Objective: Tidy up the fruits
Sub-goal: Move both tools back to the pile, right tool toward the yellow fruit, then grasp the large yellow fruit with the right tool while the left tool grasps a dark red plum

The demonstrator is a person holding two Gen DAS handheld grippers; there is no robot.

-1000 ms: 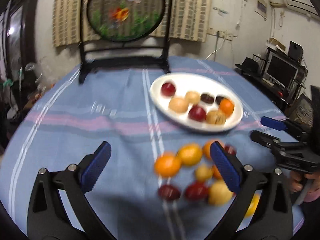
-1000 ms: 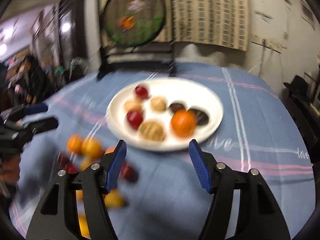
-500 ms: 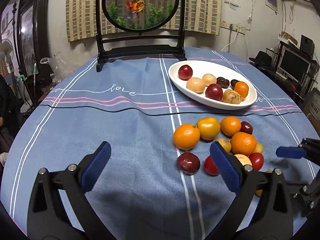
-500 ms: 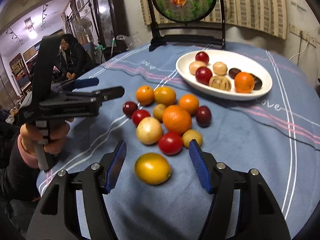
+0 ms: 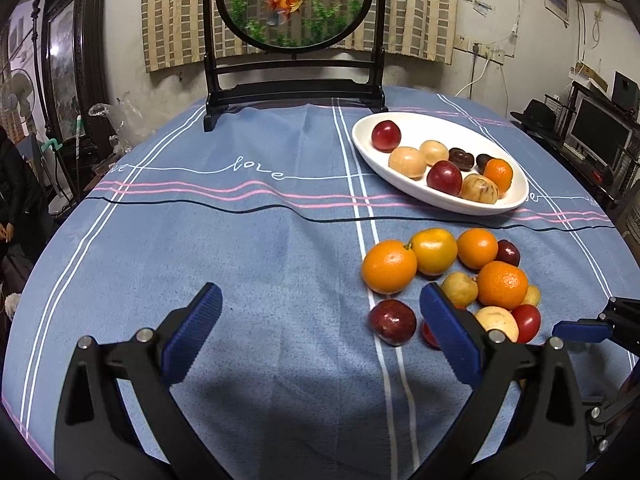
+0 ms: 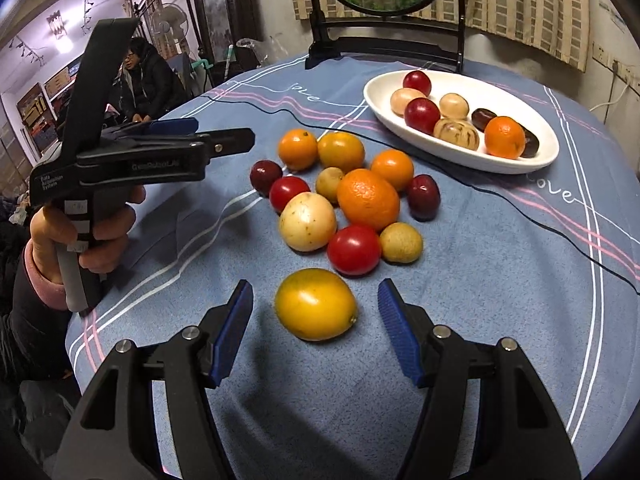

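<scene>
Right wrist view: we saw our right tongs spread wide around a yellow fruit, pads clear of it on both sides.
Left tongs: we held them wide over bare blue cloth, gripping nothing.
Loose fruits: they lay clustered mid-desk, just beyond the yellow one.
White plate: it sat toward the desk's far right edge, carrying eight fruits.
Round screen: it stood at the far edge.
</scene>
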